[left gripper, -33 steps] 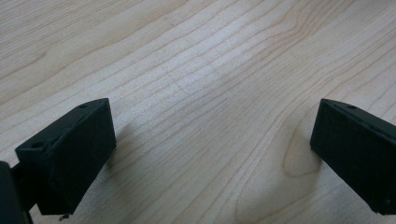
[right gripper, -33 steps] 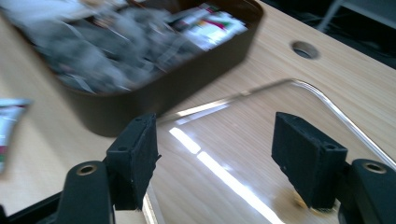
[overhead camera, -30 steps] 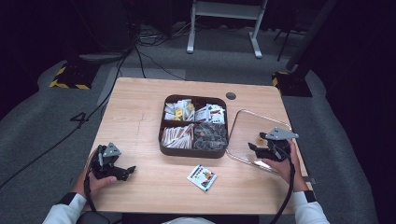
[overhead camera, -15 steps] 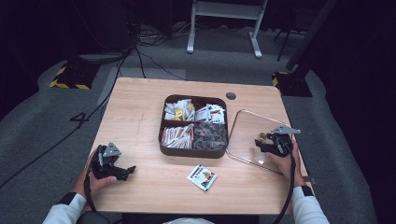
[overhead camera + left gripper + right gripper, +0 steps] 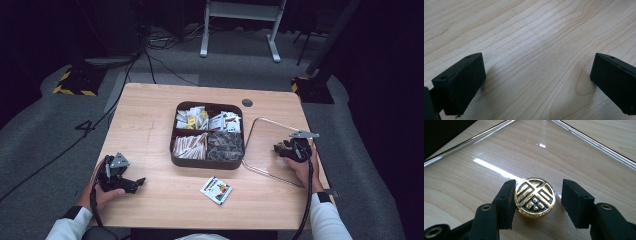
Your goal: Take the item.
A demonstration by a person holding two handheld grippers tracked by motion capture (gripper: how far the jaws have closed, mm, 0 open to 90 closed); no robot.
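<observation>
I see the left gripper (image 5: pixel 134 183) at the table's (image 5: pixel 150 120) near left corner, held low in the left hand (image 5: pixel 102 195). In the left gripper view its jaws stand wide apart over bare wood, nothing between them.

Near the middle of the near edge a small printed packet (image 5: pixel 216 189) lies flat, apart from both grippers.

By the right edge I see the right gripper (image 5: pixel 276 148), held in the right hand (image 5: pixel 305 167), over a clear glass lid (image 5: pixel 265 135) that lies flat on the table. In the right gripper view a round gold-and-black knob (image 5: pixel 534 197) sits on the lid between the jaws. The left jaw touches the knob's side; the right jaw stands just off it with a visible gap. I record these jaws as parted, not clamped.

Further in, at the table's centre, a dark tray (image 5: pixel 208 163) with four compartments touches the lid's left edge or lies just beside it; I cannot tell which. The compartments hold assorted sachets, and the near right one holds dark packets.

Near the far edge I note a small dark round cap (image 5: pixel 247 102) set in the tabletop.
</observation>
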